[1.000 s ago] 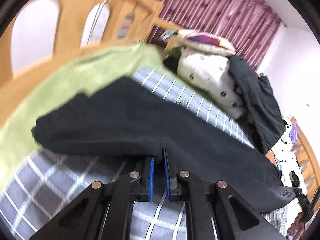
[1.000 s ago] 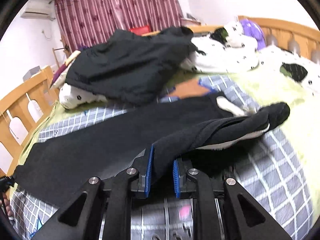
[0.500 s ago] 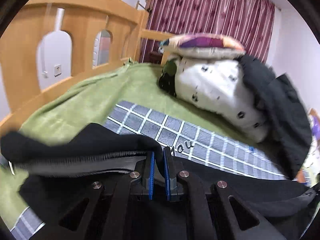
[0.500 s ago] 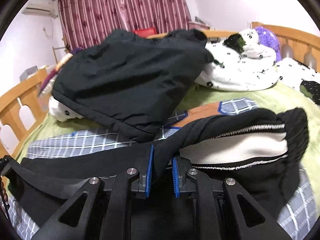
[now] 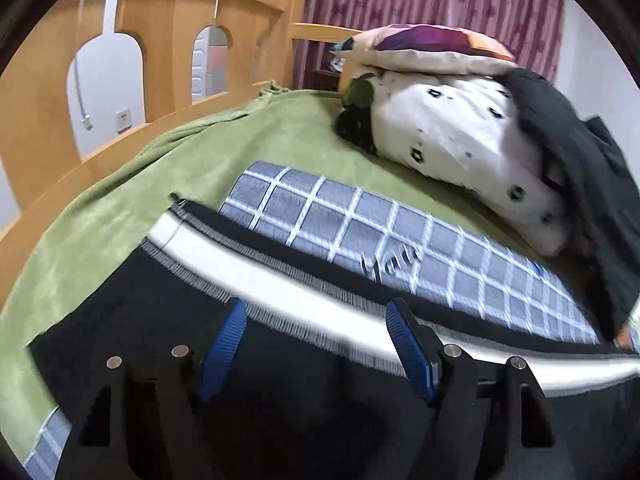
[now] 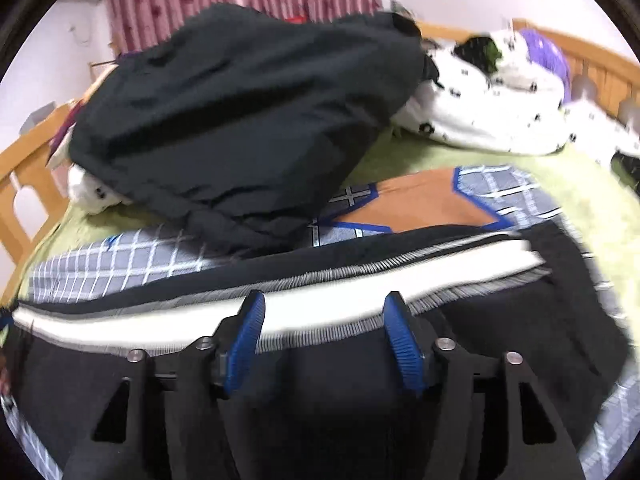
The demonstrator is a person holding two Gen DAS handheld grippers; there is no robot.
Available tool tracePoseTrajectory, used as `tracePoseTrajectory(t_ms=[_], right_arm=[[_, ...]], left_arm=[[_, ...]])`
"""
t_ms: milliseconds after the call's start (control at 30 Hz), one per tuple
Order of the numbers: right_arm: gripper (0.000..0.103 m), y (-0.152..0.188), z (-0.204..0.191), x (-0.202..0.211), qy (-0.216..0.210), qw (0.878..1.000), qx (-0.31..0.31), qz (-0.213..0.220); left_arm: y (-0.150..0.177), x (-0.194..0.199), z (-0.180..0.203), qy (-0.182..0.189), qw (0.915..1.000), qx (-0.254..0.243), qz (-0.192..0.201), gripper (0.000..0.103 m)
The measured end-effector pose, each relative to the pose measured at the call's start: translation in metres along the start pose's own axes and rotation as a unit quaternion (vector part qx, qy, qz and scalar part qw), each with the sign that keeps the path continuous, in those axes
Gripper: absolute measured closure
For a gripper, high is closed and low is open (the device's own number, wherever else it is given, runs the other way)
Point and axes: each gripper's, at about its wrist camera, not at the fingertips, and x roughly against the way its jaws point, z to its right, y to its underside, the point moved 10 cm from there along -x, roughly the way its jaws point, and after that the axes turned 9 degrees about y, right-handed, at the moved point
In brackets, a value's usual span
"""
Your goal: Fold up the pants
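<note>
Left gripper (image 5: 314, 310) and right gripper (image 6: 322, 304), jaws opening, nothing pinched, above black fabric pants (image 5: 152, 312) with white waistband lining (image 5: 288, 292) lying on grey checked blanket (image 5: 340, 220); beyond, spotted white bedding (image 5: 452, 128).

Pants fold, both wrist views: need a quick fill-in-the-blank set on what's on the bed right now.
1. The black pants show a ____ stripe along their length.
2. The pants lie on a checked mat spread over a ____ blanket.
3. Nothing is pinched in the left hand-held gripper or the right hand-held gripper; the jaws of both are ____.
4. A dark jacket lies ____ the pants.

Missing words: white; green; opening; beyond
</note>
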Motion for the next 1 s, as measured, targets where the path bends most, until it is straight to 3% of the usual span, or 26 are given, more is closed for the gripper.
tracePoseTrajectory(t_ms=[167, 300, 367, 433, 567, 767, 867, 933, 1000], right_arm=[[0.040, 0.053, 0.020, 0.063, -0.016, 1.000, 0.011, -0.009], [0.033, 0.099, 0.043, 0.093, -0.012, 1.000, 0.007, -0.016], [0.033, 0.126, 0.058, 0.100, -0.015, 0.999, -0.013, -0.036], [0.033, 0.145, 0.069, 0.101, -0.035, 0.997, -0.051, -0.053], [0.033, 0.163, 0.077, 0.090, -0.065, 0.989, -0.108, -0.079], [0.033, 0.145, 0.064, 0.057, -0.077, 0.988, -0.108, -0.082], [0.037, 0.126, 0.064, 0.034, -0.066, 0.989, -0.101, -0.082], [0.047, 0.111, 0.067, 0.011, -0.054, 0.989, -0.108, -0.087], [0.058, 0.102, 0.072, -0.005, -0.050, 0.987, -0.121, -0.095]], left_arm=[[0.061, 0.053, -0.016, 0.053, 0.9975, 0.023, -0.041, 0.032], [0.126, 0.085, -0.036, 0.104, 0.9883, 0.085, -0.072, 0.032], [0.151, 0.087, -0.040, 0.130, 0.9811, 0.112, -0.089, 0.032], [0.163, 0.088, -0.039, 0.139, 0.9792, 0.112, -0.097, 0.033], [0.158, 0.079, -0.034, 0.143, 0.9794, 0.113, -0.088, 0.032], [0.125, 0.044, -0.047, 0.192, 0.9610, 0.192, -0.052, 0.037], [0.108, 0.025, -0.053, 0.183, 0.9616, 0.200, -0.044, 0.051], [0.102, 0.013, -0.059, 0.164, 0.9646, 0.202, -0.043, 0.068], [0.098, 0.004, -0.063, 0.149, 0.9660, 0.207, -0.045, 0.078]])
